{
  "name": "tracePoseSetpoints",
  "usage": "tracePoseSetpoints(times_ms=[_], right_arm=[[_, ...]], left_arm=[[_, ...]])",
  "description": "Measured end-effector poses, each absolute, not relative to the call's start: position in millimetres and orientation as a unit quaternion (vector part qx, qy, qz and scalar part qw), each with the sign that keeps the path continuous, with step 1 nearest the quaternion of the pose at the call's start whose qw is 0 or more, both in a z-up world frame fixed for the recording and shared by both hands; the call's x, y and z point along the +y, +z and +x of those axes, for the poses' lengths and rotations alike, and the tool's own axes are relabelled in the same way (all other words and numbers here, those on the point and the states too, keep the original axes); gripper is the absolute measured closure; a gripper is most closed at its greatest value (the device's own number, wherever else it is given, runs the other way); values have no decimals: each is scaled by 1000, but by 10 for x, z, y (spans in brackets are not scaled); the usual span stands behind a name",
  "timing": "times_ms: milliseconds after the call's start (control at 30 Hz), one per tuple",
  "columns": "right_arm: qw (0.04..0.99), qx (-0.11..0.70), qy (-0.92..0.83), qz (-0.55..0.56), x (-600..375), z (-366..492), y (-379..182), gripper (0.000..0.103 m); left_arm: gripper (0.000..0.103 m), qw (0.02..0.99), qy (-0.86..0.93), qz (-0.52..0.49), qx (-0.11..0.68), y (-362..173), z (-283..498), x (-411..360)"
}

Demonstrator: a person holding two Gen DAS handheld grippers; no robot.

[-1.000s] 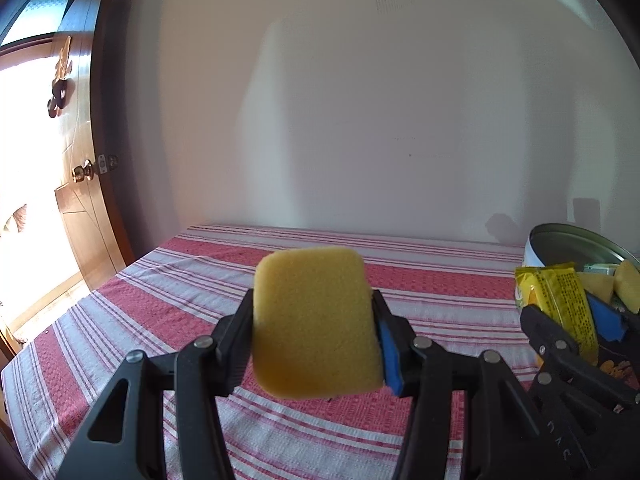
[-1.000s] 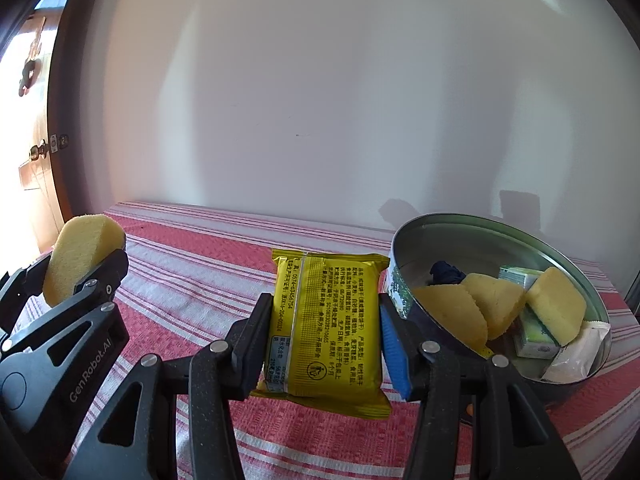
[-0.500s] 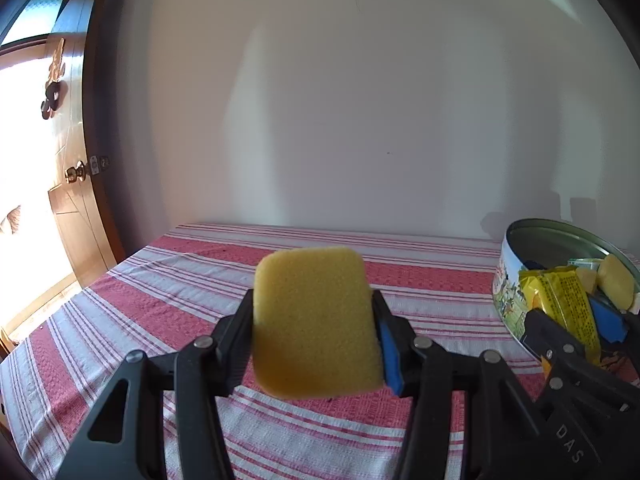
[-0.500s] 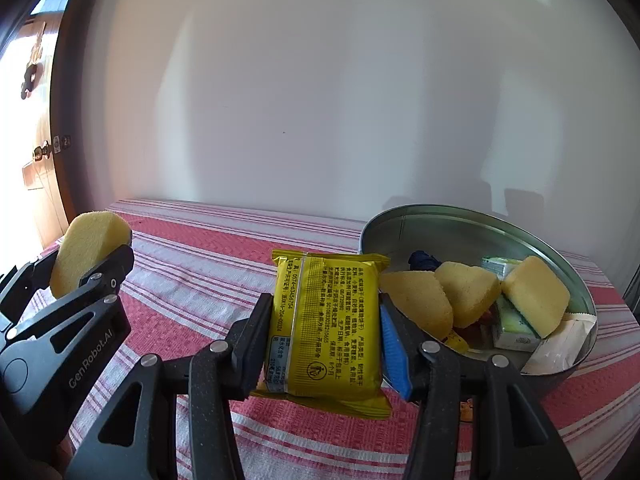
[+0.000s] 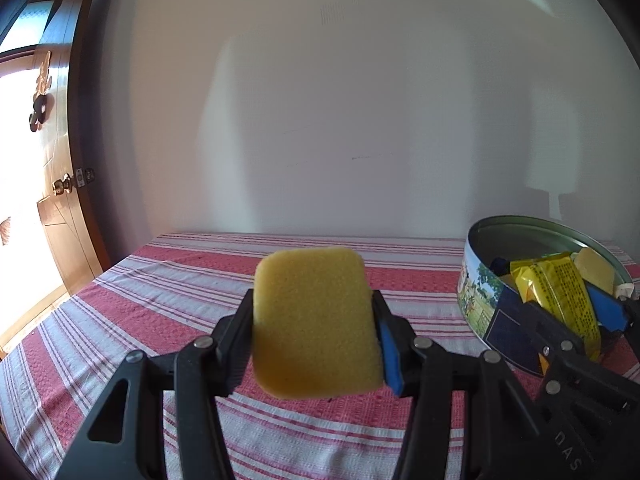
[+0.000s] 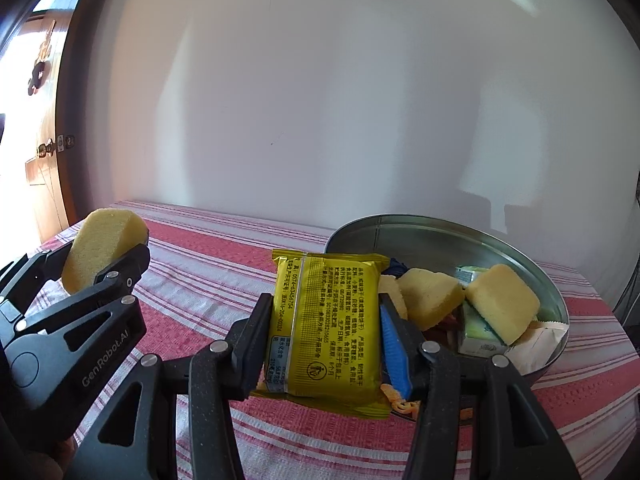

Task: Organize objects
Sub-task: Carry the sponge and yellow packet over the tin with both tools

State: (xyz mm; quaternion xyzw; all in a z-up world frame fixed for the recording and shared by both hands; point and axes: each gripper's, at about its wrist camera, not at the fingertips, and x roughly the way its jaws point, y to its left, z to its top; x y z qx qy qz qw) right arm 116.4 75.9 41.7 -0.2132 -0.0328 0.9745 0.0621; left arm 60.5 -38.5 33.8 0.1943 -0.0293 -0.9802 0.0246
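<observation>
My left gripper [image 5: 314, 326] is shut on a yellow sponge [image 5: 314, 322], held upright above the striped cloth; from the right wrist view the sponge [image 6: 102, 248] shows at the left in that gripper [image 6: 100, 258]. My right gripper [image 6: 326, 332] is shut on a yellow snack packet [image 6: 326, 328], held upright just in front of the round metal tin's [image 6: 440, 236] near rim. In the left wrist view the packet [image 5: 556, 296] and right gripper [image 5: 560, 312] overlap the tin [image 5: 480, 292] at the right. Inside the tin lie two yellow sponges [image 6: 500, 302], a small green box [image 6: 476, 328] and a white sachet [image 6: 536, 340].
A red-and-white striped tablecloth [image 5: 160, 292] covers the table, which ends against a white wall [image 5: 340, 120]. A wooden door [image 5: 60, 200] with a brass knob stands at the left beyond the table's edge. Bare cloth lies left of the tin.
Both grippers have moved toward the tin, which now looks larger and closer to centre. The packet has come up to the tin's near rim. Both grips are unchanged.
</observation>
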Motion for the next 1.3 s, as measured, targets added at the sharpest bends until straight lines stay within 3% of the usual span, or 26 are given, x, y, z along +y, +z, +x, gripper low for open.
tracePoseSetpoints(times_ms=[767, 1300], right_arm=[[125, 20, 978, -166, 1500, 1290, 736, 49], [185, 34, 968, -169, 1861, 1178, 826, 49]], left_arm=[[50, -56, -986, 154, -35, 674, 557, 498], [50, -110, -979, 169, -29, 629, 154, 970]])
